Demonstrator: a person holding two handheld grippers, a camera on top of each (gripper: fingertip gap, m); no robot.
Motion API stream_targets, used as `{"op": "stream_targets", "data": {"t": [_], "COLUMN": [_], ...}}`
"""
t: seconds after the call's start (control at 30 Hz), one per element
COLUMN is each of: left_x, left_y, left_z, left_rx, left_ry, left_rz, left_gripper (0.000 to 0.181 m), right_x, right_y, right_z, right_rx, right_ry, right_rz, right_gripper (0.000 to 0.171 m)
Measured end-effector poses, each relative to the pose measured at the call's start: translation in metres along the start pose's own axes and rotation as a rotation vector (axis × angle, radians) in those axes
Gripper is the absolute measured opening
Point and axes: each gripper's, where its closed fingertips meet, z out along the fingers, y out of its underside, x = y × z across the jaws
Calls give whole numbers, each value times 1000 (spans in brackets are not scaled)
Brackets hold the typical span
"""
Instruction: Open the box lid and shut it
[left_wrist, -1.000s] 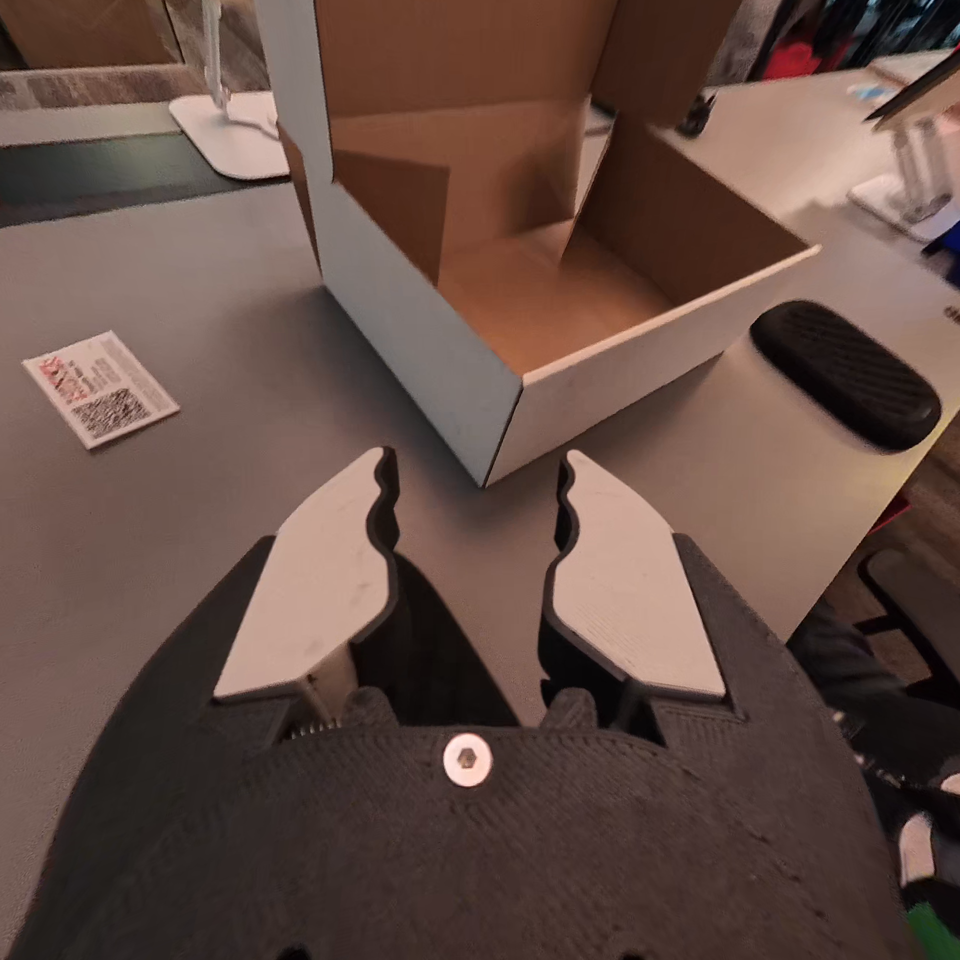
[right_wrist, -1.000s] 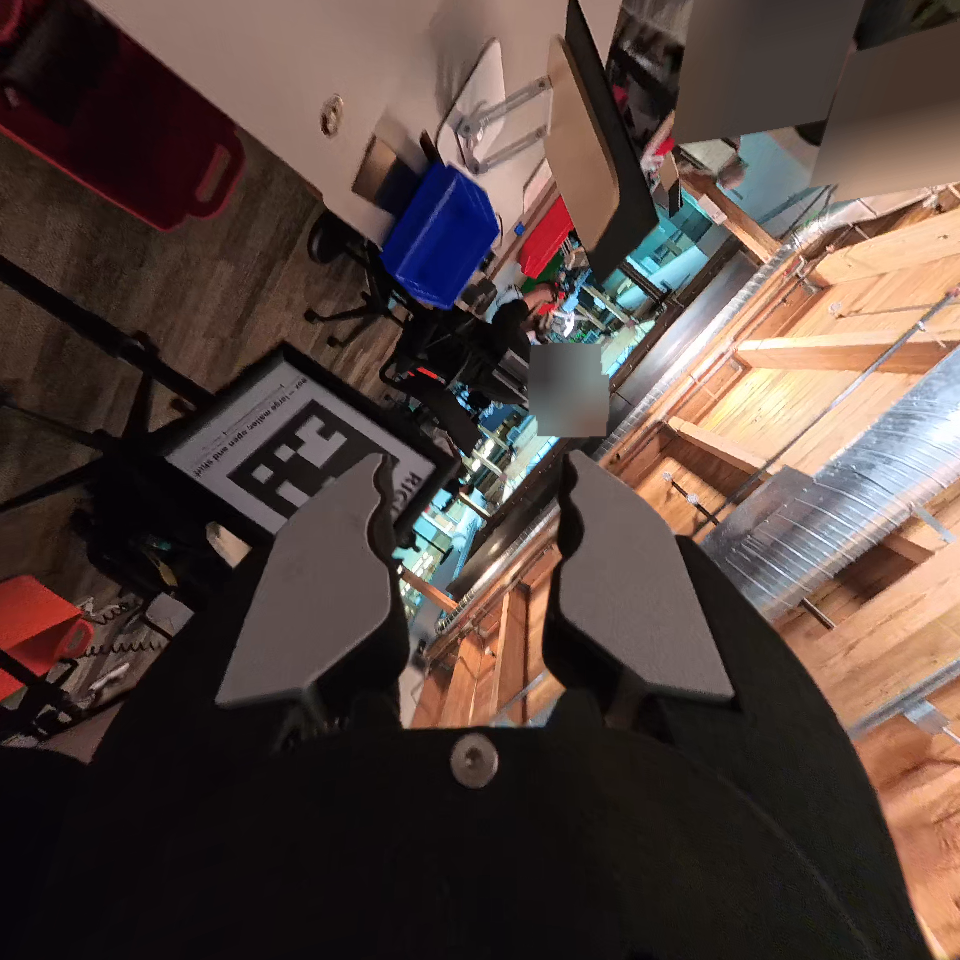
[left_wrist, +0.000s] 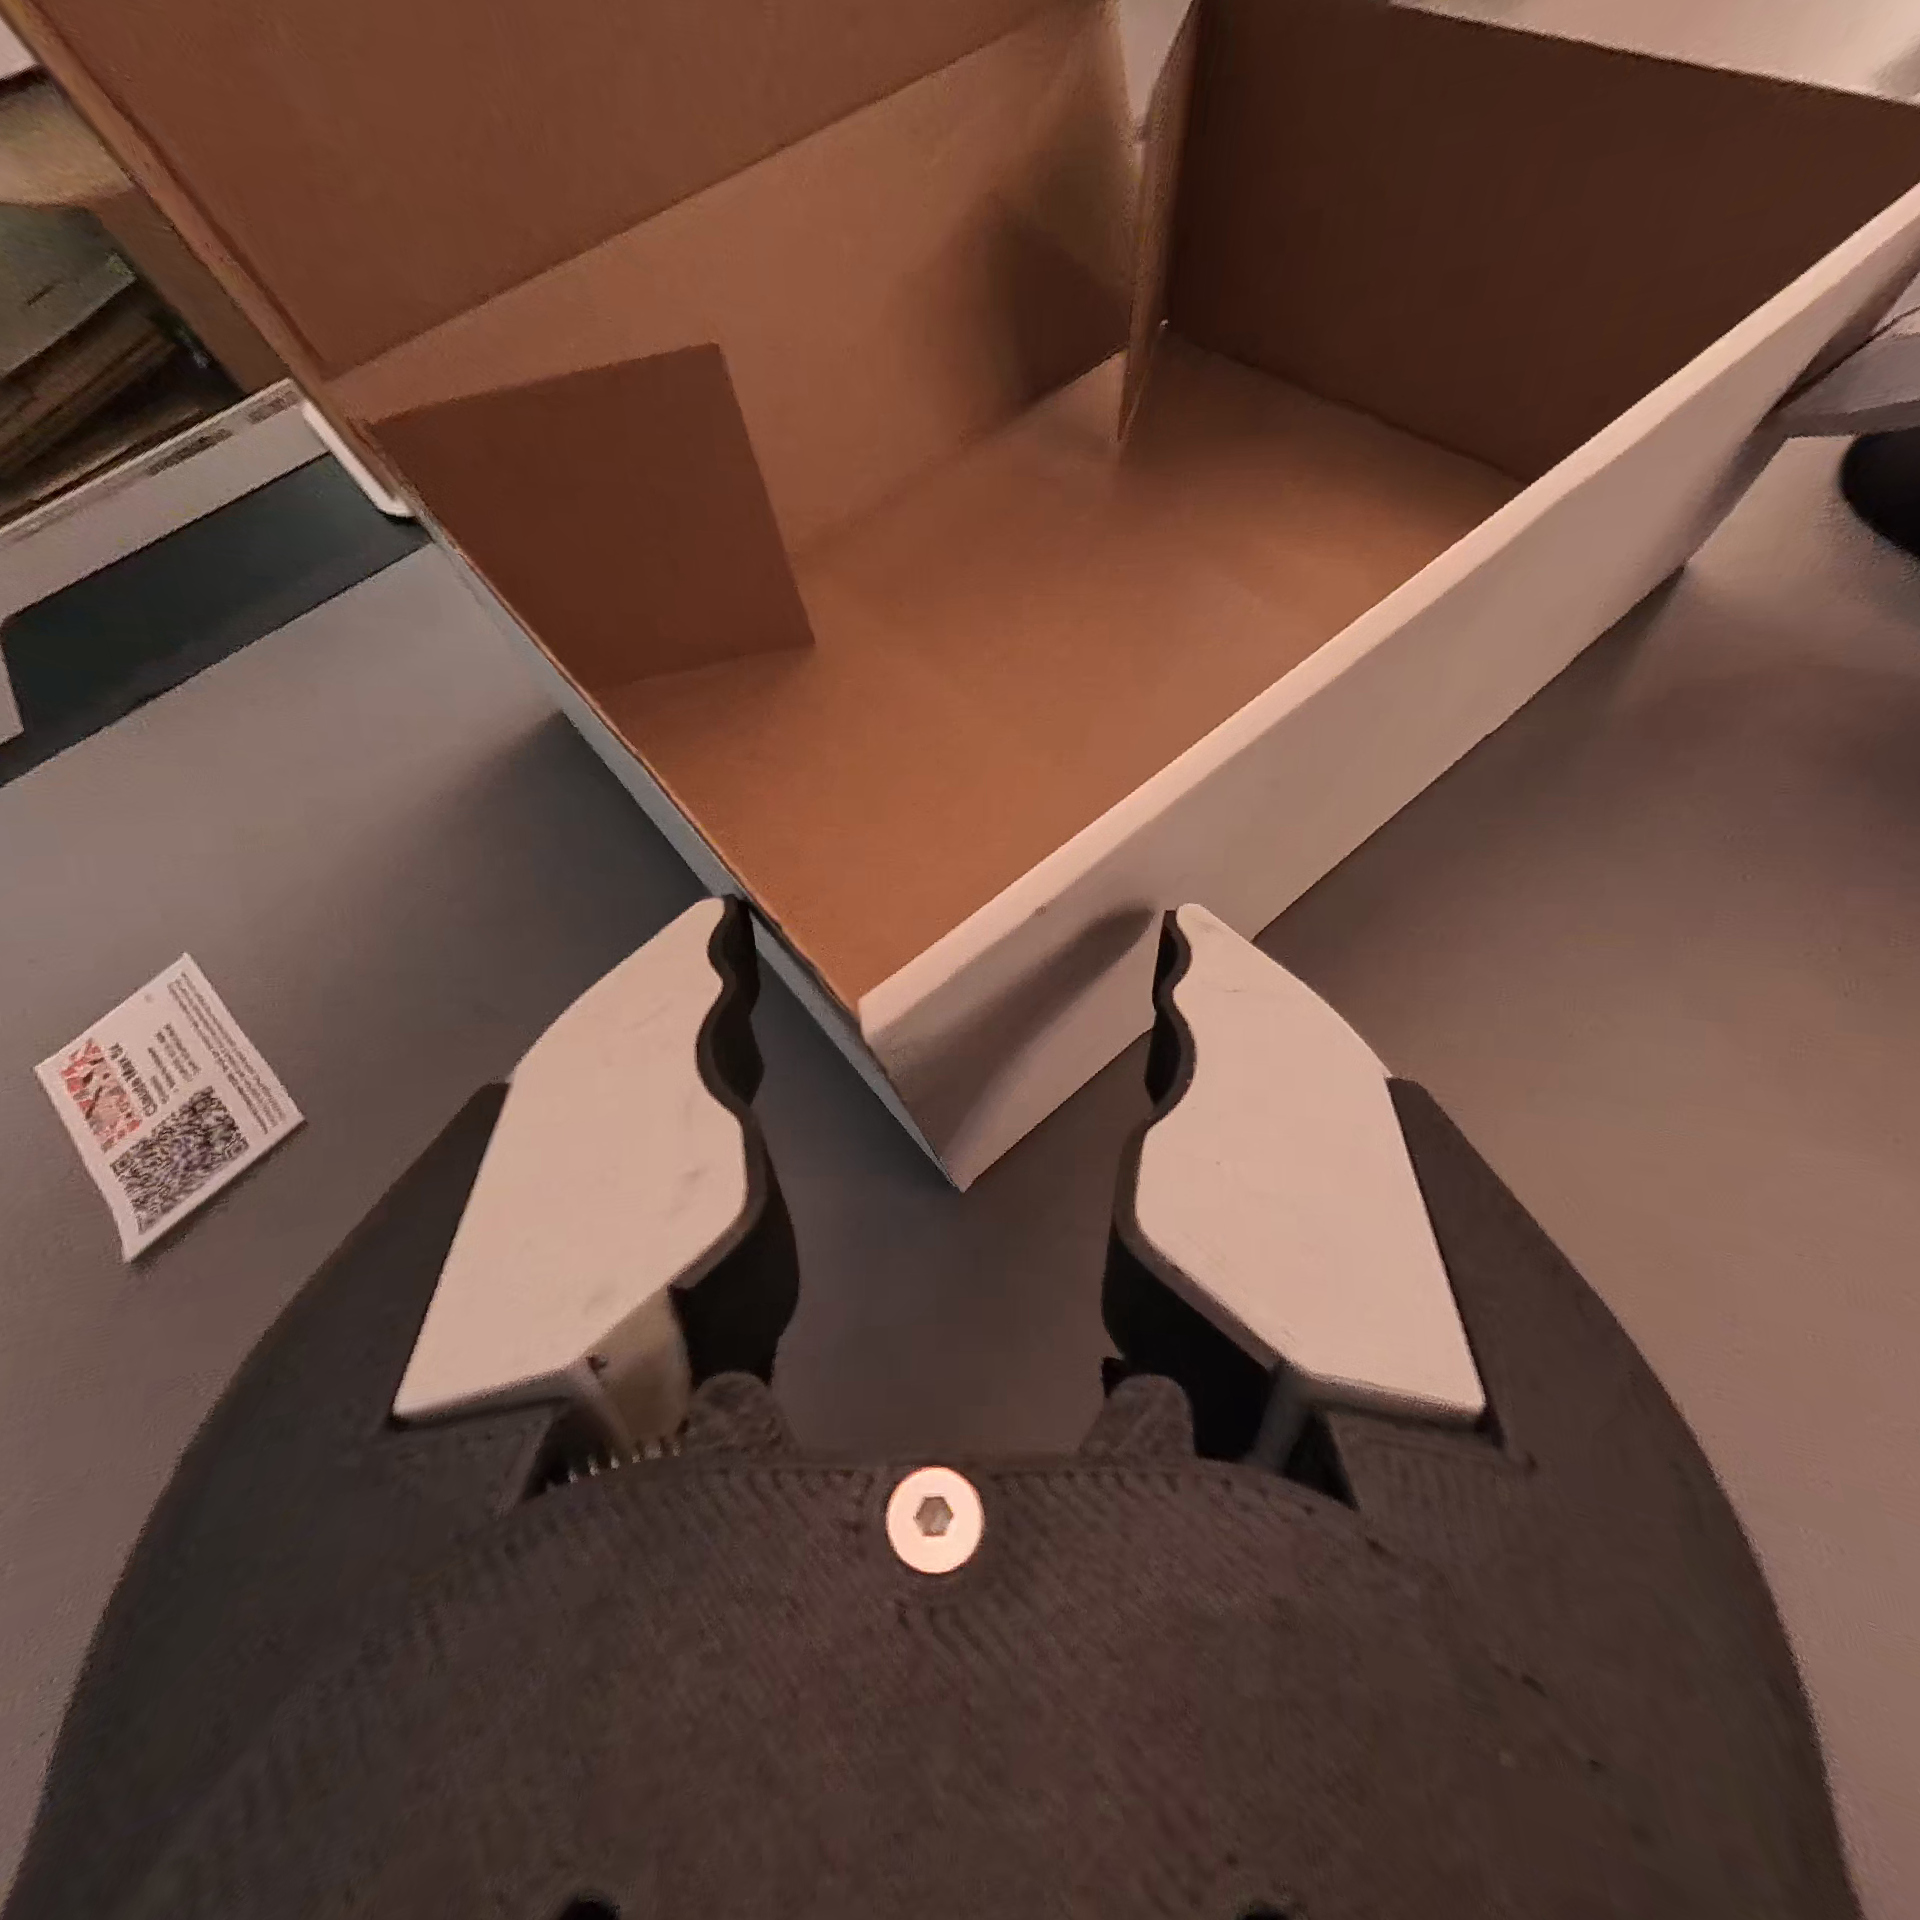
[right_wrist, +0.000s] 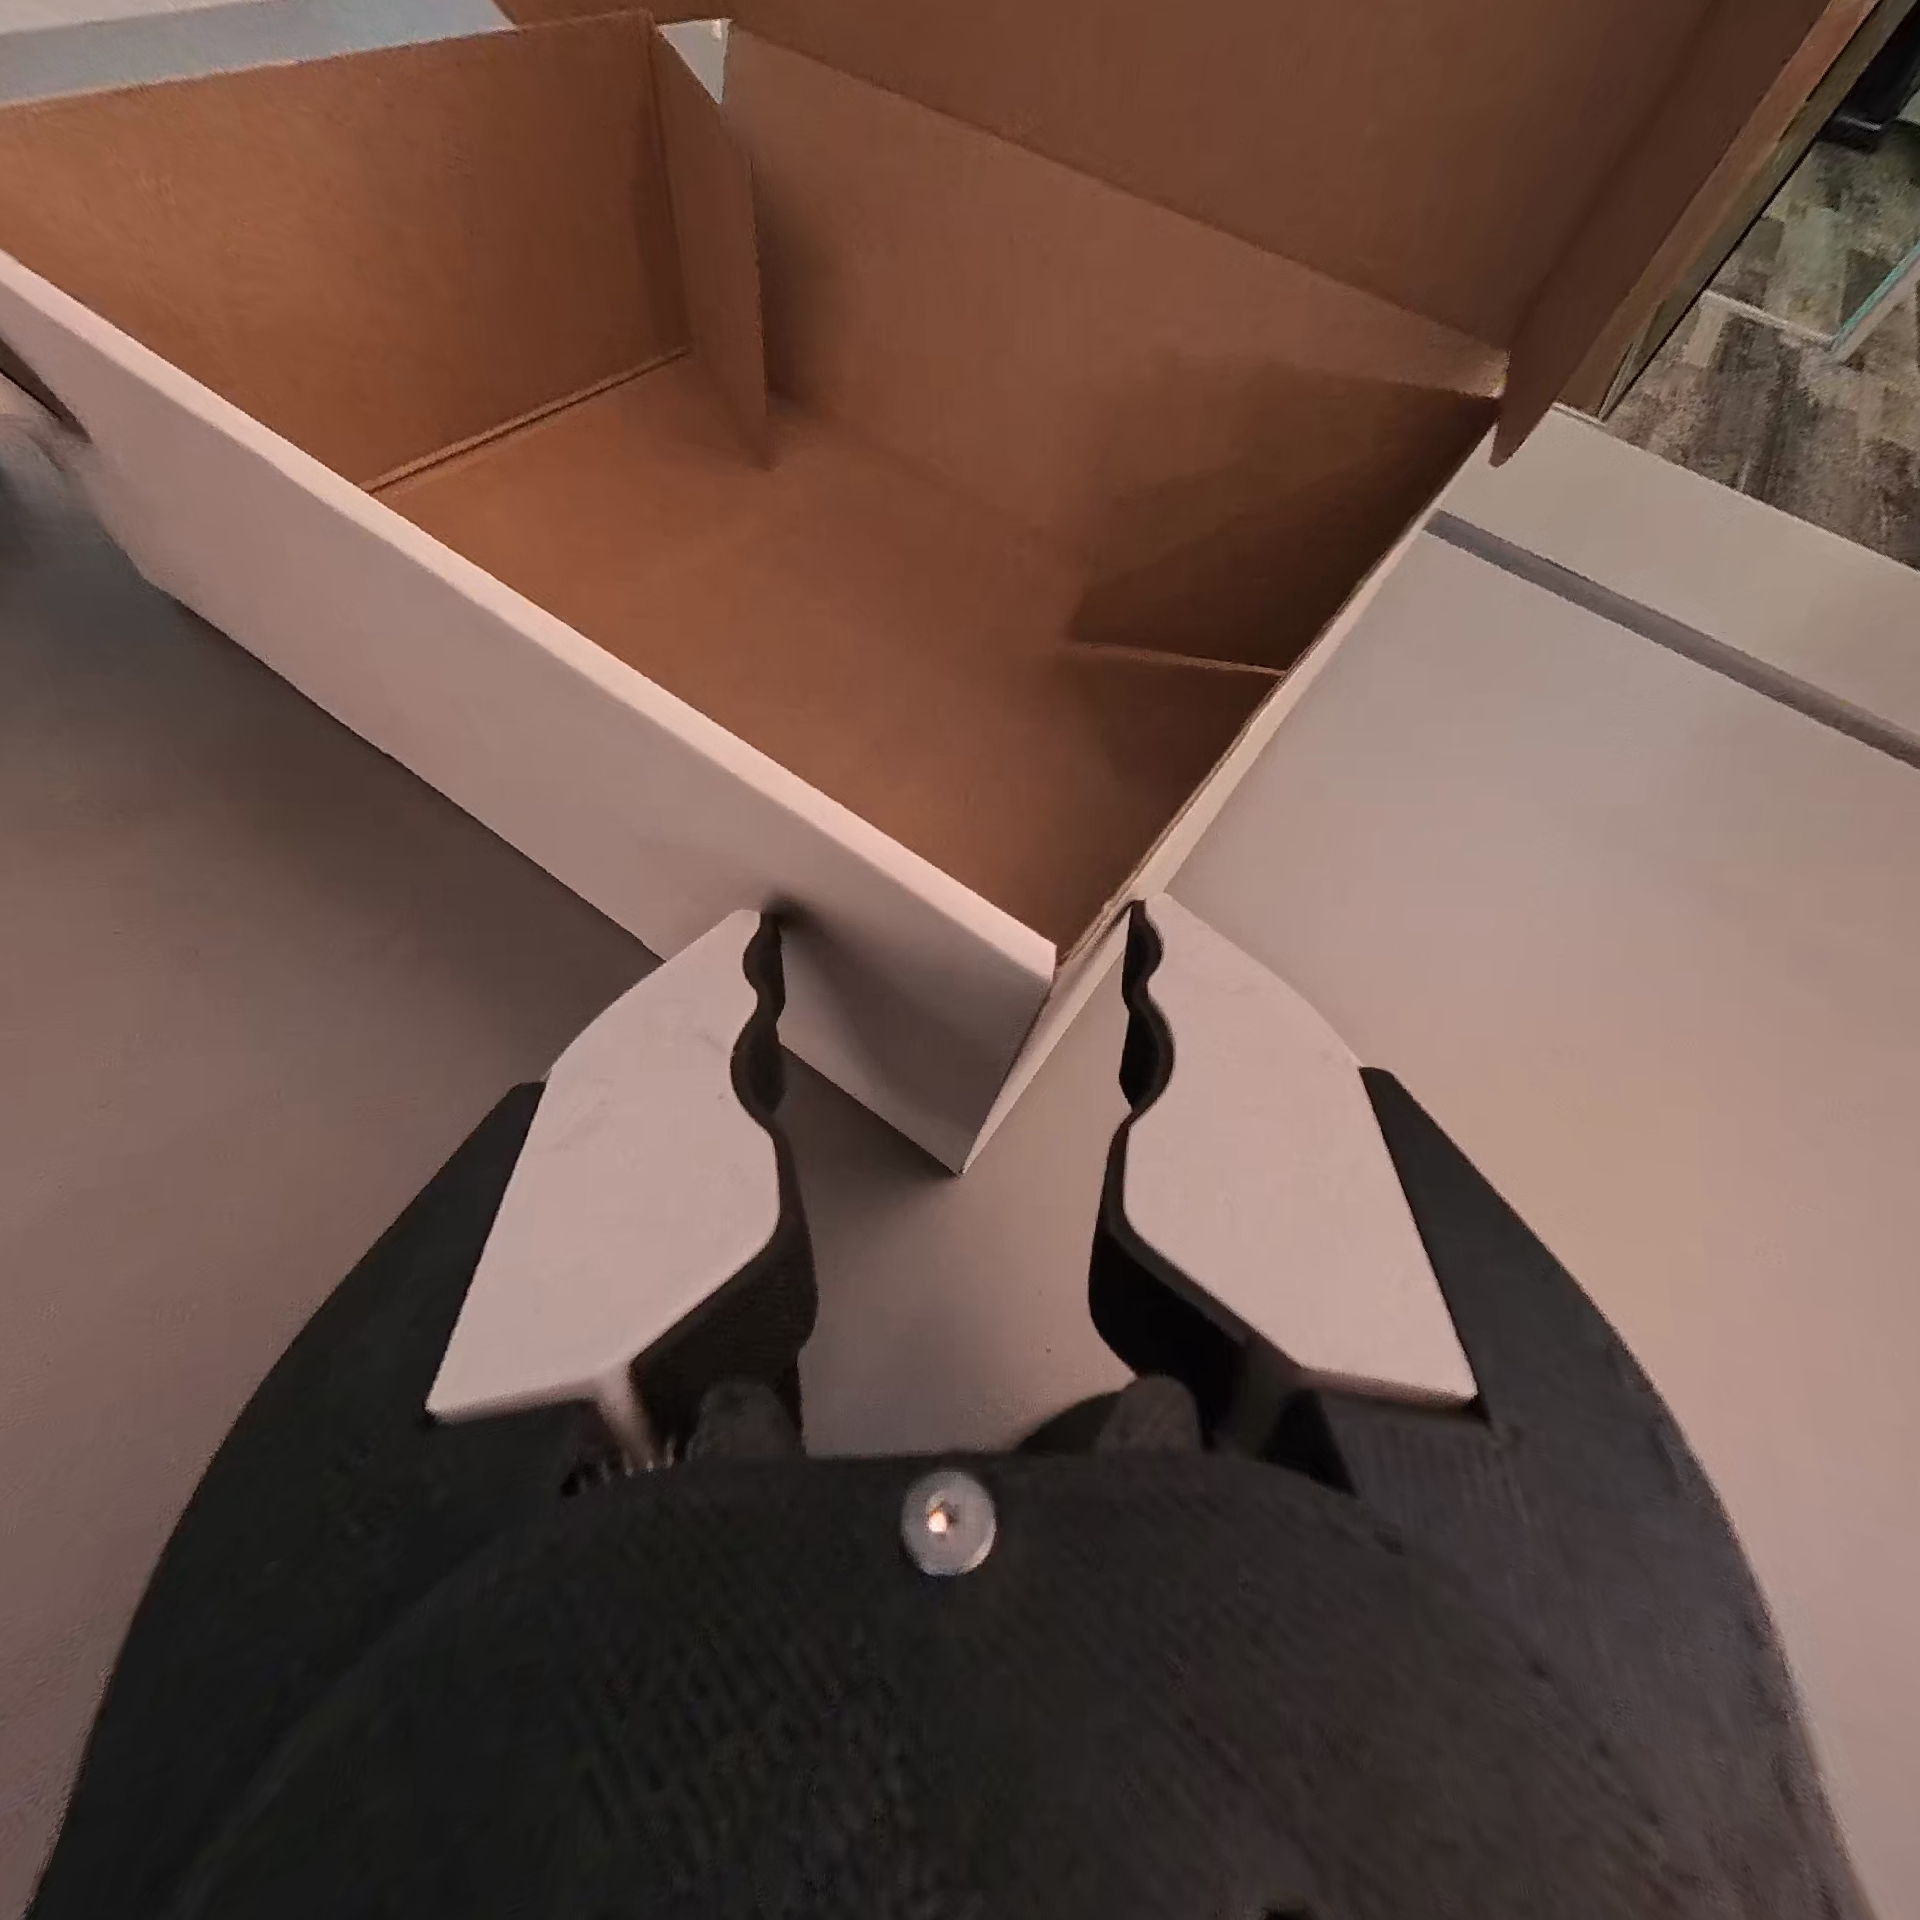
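A grey table (left_wrist: 312, 831) is lying under warm, dim light; patterned floor (right_wrist: 1787, 343) is showing past its far edge.

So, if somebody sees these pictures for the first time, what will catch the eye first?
Most striking is the big box, white outside and brown inside, standing open and empty on the grey table, its lid raised at the back. Each view looks at a near corner of it between open fingers: the left gripper and the right gripper. A small printed card lies left of the box.
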Motion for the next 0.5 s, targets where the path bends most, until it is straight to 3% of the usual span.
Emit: {"op": "stream_targets", "data": {"t": [0.03,0.27,0.5], "left_x": [-1,1,-3], "left_y": [0,-3,11], "left_z": [1,-6,-48], "left_rx": [-6,59,169], "left_ry": [-10,13,-41], "left_rz": [2,-96,-124], "left_gripper": [73,72,62], "right_x": [0,-2,6], "right_y": [0,-2,-6], "right_z": [1,-4,-58], "right_rx": [-3,21,230], "right_ry": [4,34,115], "right_rz": [-3,34,47], "right_gripper": [64,64,64]}}
